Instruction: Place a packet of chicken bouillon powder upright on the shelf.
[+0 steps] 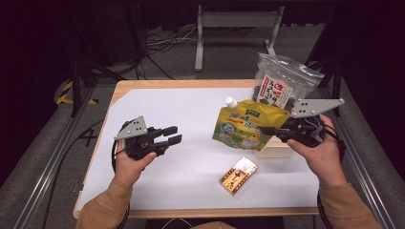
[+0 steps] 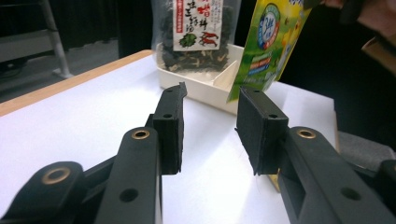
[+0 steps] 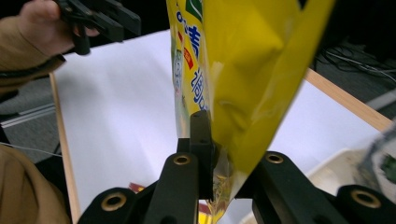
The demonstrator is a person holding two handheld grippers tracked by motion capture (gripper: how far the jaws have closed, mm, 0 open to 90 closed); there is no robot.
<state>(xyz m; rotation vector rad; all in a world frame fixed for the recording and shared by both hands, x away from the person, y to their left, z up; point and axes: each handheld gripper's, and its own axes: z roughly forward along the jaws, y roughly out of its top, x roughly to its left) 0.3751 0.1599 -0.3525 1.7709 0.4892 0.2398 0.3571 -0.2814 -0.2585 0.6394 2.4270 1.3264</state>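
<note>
Right gripper (image 3: pixel 212 154) pinching yellow pouch (image 3: pixel 243 70).

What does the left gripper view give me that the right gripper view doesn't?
Only the left gripper view: the left gripper with open jaws and the dark snack bag's label in the white tray. Only the right gripper view: the right gripper shut on the yellow pouch, plus the person's left hand farther off. Both: the pouch, the tray and the white table top.
</note>
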